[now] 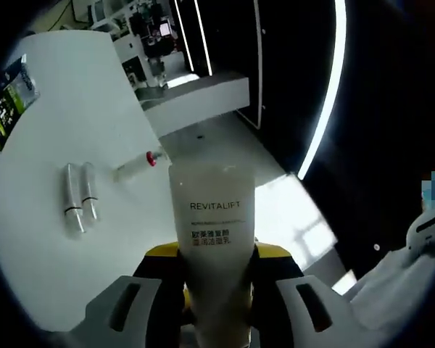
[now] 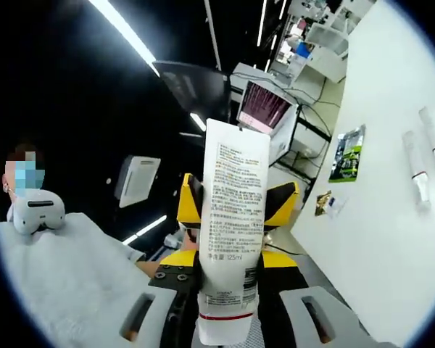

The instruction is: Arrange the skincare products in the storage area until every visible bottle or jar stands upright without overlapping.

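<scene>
left gripper view: left gripper [image 1: 216,290] pinching white tube [image 1: 211,221], long axis straight out along jaws, clear of white table [image 1: 51,239]. two silver tubes [image 1: 80,197] flat beside each other near table's middle. right gripper view: right gripper [image 2: 228,312] also clamps that tube [image 2: 234,217], opposite face; equally near.
</scene>
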Demonstrator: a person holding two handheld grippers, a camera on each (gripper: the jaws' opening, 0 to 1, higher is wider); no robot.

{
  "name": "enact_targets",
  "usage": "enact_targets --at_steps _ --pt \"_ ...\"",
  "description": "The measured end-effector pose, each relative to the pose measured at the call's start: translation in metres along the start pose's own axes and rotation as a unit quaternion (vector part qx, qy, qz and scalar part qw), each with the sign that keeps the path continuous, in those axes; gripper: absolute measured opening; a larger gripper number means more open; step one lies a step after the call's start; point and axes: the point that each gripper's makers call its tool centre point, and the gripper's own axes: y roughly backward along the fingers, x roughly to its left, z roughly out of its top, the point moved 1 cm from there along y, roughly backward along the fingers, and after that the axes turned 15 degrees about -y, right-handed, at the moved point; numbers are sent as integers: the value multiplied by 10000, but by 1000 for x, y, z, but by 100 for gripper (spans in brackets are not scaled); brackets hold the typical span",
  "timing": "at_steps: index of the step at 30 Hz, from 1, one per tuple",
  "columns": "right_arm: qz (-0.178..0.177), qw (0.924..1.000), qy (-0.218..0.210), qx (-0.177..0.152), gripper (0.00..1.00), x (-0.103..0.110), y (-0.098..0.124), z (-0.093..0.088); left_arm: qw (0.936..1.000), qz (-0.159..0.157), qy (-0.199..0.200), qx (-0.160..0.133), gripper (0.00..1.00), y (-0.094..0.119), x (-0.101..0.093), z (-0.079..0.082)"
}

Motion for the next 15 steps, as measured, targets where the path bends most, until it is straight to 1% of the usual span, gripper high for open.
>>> enact_targets --at_steps 4,7,9,10,12,13,14,15 --pt "12 9997 -136 -193 23 -1 1 6 9998 163 30 -113 30 0 4 5" --pt "-157 9992 -150 -335 23 -5 0 11 9991 379 46 -174 30 1 11 8" --pt "-447 9980 10 -447 22 -10 0 15 9979 609 13 -233 30 3 18 10" --pt "-628 9966 210 -492 22 -12 0 17 9971 716 -23 -240 30 5 21 11" --pt "-1000 9923 448 -583 20 -17 1 21 9945 1000 -126 -269 30 8 29 13" --pt "-1203 9887 708 -541 20 -19 0 22 9939 1062 -193 -220 30 9 30 12" --pt "-1387 9852 850 -547 19 -21 0 23 9917 1228 -338 -154 30 10 35 12" --pt "-1695 9769 1201 -498 18 -25 0 23 9893 1377 -465 -86 30 12 39 11"
